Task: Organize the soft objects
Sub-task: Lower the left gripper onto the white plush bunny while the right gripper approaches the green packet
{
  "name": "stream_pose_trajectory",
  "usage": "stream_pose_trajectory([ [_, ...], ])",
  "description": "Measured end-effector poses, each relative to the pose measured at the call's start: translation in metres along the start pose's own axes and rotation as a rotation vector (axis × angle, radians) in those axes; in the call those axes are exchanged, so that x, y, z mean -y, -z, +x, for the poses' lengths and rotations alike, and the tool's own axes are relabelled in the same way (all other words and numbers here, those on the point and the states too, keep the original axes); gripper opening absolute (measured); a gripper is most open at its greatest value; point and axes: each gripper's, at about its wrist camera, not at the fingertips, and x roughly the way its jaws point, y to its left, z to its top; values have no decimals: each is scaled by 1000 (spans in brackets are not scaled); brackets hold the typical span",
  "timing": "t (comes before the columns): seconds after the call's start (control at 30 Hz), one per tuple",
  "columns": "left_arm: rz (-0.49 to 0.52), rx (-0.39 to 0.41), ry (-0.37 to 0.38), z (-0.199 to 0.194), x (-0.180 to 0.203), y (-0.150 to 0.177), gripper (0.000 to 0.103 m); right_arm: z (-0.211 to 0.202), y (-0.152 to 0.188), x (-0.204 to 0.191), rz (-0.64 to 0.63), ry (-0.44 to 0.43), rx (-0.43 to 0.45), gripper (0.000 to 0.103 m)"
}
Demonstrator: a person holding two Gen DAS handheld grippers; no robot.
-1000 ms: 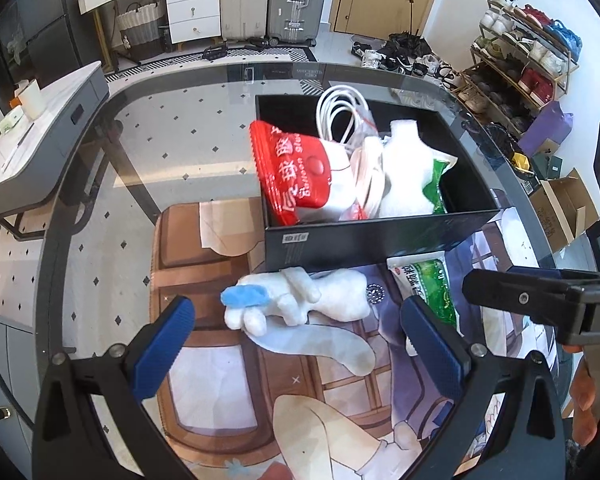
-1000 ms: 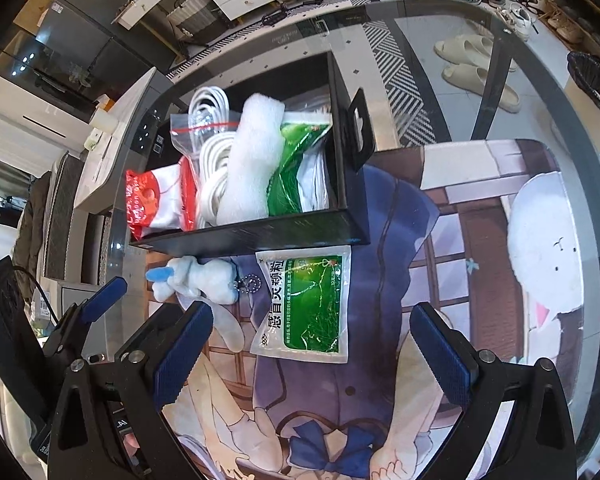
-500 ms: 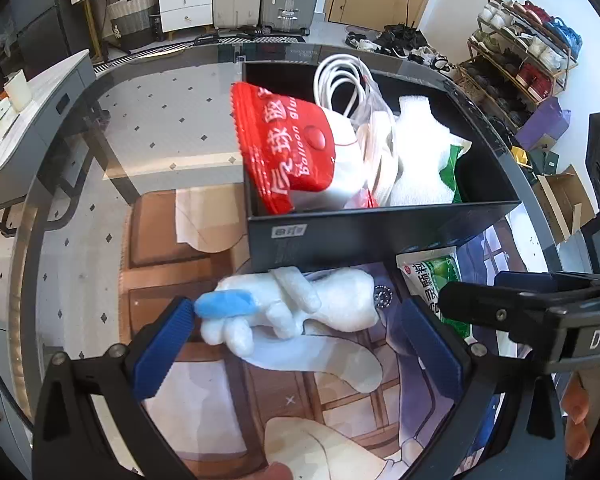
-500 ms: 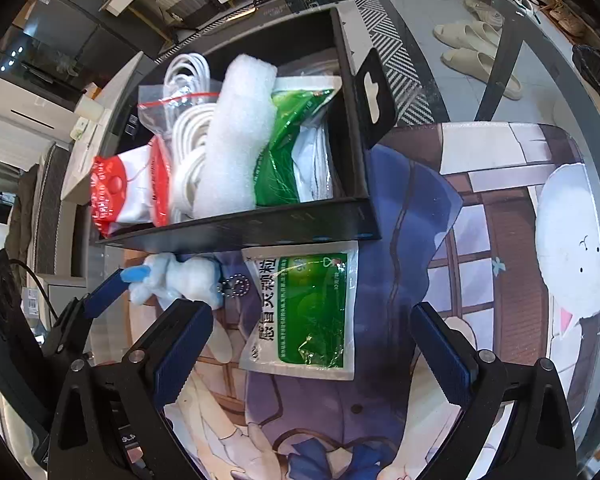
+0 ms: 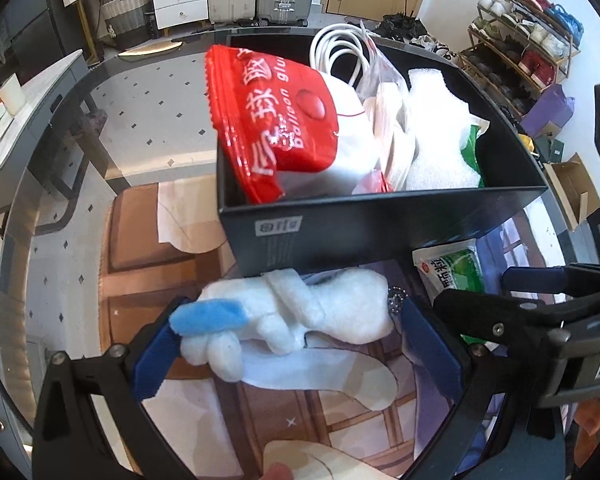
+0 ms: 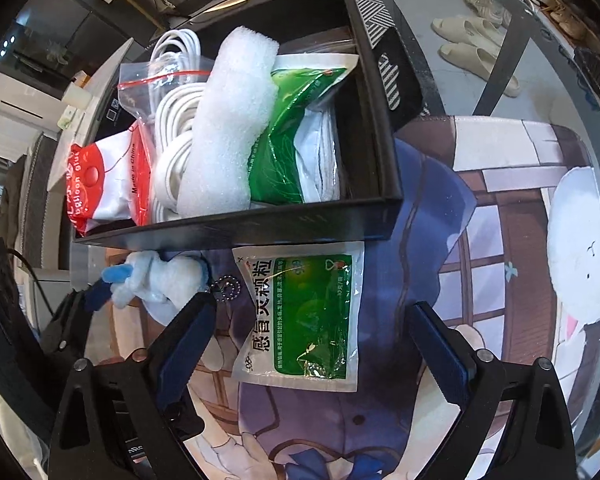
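The left gripper (image 5: pixel 296 344) is spread wide around the white plush toy (image 5: pixel 300 312), its blue pads (image 5: pixel 156 356) flanking but not squeezing it. The right gripper (image 6: pixel 308 344) is also wide, straddling the green sachet (image 6: pixel 304 312). Both lie just before the black box (image 6: pixel 236 228); the plush has 1 blue ear.

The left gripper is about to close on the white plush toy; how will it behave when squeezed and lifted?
The plush toy looks stuffed and fuzzy, so it should squash between the left gripper fingers and probably weighs little. Its limbs and keychain will likely dangle. Rolling seems unlikely.
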Motion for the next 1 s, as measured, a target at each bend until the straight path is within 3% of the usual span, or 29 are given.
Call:
stream_pose_trajectory([
  [0.3, 53, 0, -83, 5, 8, 1, 103, 7, -2, -20, -32, 99, -8, 91],
  [0.63, 38, 12, -96, 5, 6, 3, 98, 10, -3, -43, -50, 196, 11, 69],
  [0.8, 37, 13, -94, 1, 6, 1, 91, 9, -3, -43, -47, 194, 17, 53],
  [1.0, 26, 9, -87, -1, 4, 2, 89, 7, 1, -44, -59, 178, 26, 46],
])
